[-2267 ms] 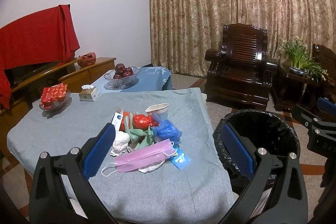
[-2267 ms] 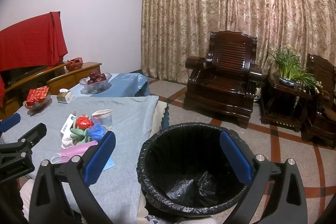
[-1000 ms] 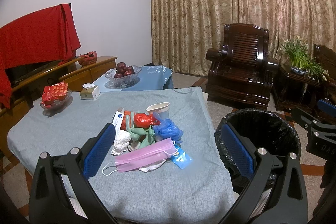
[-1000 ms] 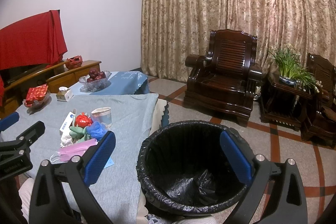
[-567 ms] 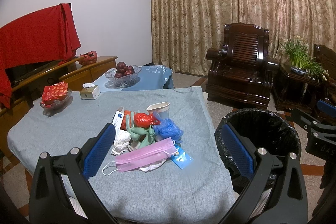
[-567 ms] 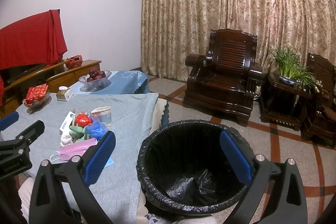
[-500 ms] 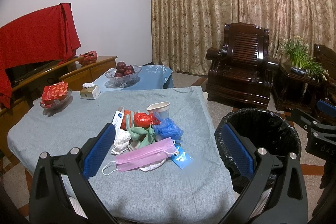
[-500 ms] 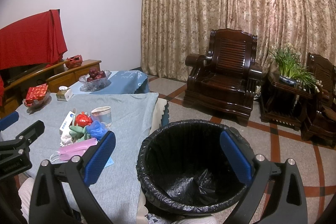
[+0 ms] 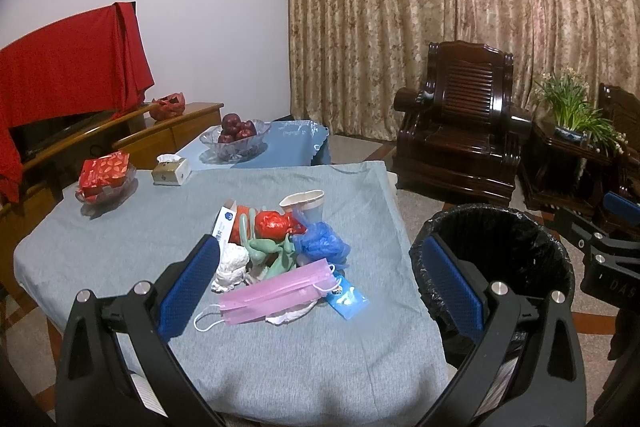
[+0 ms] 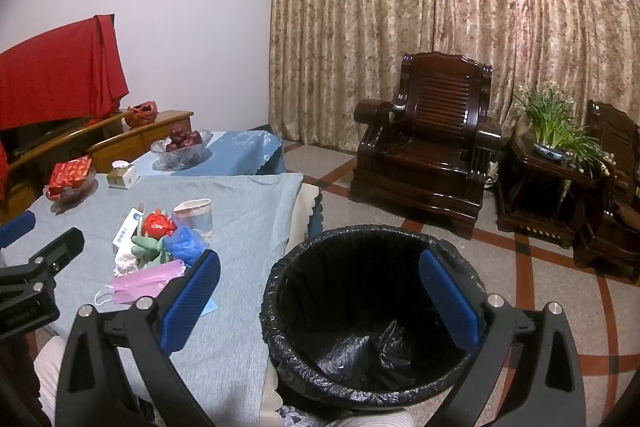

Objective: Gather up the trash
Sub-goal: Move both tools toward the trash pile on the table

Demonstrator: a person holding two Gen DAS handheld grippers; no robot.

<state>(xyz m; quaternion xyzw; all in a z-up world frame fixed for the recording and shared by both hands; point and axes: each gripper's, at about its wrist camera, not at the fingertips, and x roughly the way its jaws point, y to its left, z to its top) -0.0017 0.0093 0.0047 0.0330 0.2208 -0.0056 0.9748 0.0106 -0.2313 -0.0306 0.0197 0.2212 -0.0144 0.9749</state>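
Note:
A pile of trash lies mid-table on the grey-blue cloth [image 9: 120, 227]: a pink face mask [image 9: 276, 293], a blue wrapper [image 9: 347, 301], a blue plastic wad [image 9: 322, 241], a red wrapper [image 9: 274, 222], green gloves [image 9: 266, 253], white tissue [image 9: 230, 265], a paper cup [image 9: 306, 203] and a white box [image 9: 224, 223]. The pile also shows in the right wrist view [image 10: 160, 243]. A black-lined trash bin [image 10: 368, 311] stands right of the table. My left gripper [image 9: 320, 287] is open above the near side of the pile. My right gripper [image 10: 320, 295] is open above the bin.
A tissue box [image 9: 172, 169], a glass dish with a red packet [image 9: 104, 179] and a fruit bowl [image 9: 236, 137] sit at the table's far side. A dark wooden armchair [image 9: 460, 123], a side table with a plant [image 9: 572, 131] and curtains stand behind.

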